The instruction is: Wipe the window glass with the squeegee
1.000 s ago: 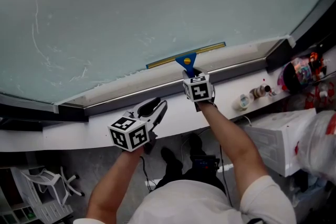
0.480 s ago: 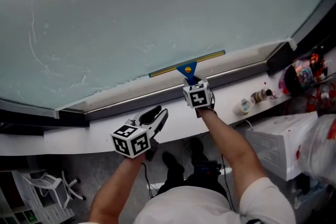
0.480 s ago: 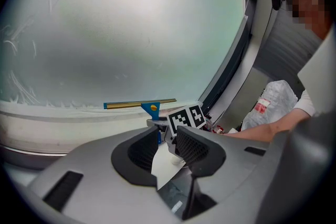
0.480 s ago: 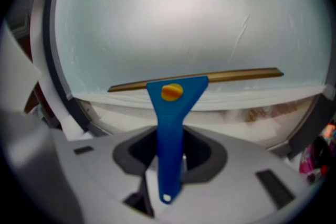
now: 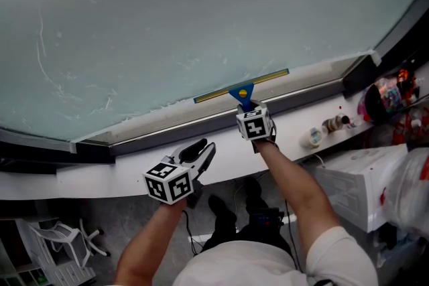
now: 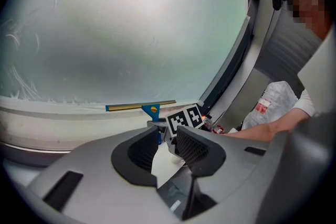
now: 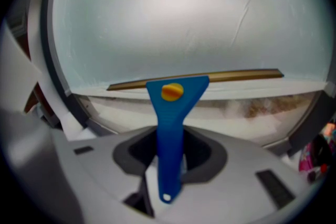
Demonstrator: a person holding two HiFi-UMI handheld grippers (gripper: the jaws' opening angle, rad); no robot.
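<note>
My right gripper (image 7: 170,157) stays clamped on the blue squeegee (image 7: 170,113) by its handle. It has drawn the blade down the window glass (image 5: 201,10) to the bottom edge, just above the lower frame (image 5: 167,129), so this stroke looks finished. My left gripper (image 6: 167,147) waits with jaws apart, holding nothing.

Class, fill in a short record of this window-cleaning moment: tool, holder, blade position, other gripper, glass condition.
tool: blue squeegee with a yellow knob
holder: right gripper, shut on the handle
blade position: against the window glass near its lower edge, just above the white frame
other gripper: left gripper, jaws apart, nothing between them, by the white ledge
glass condition: white streaks at the left in the head view
</note>
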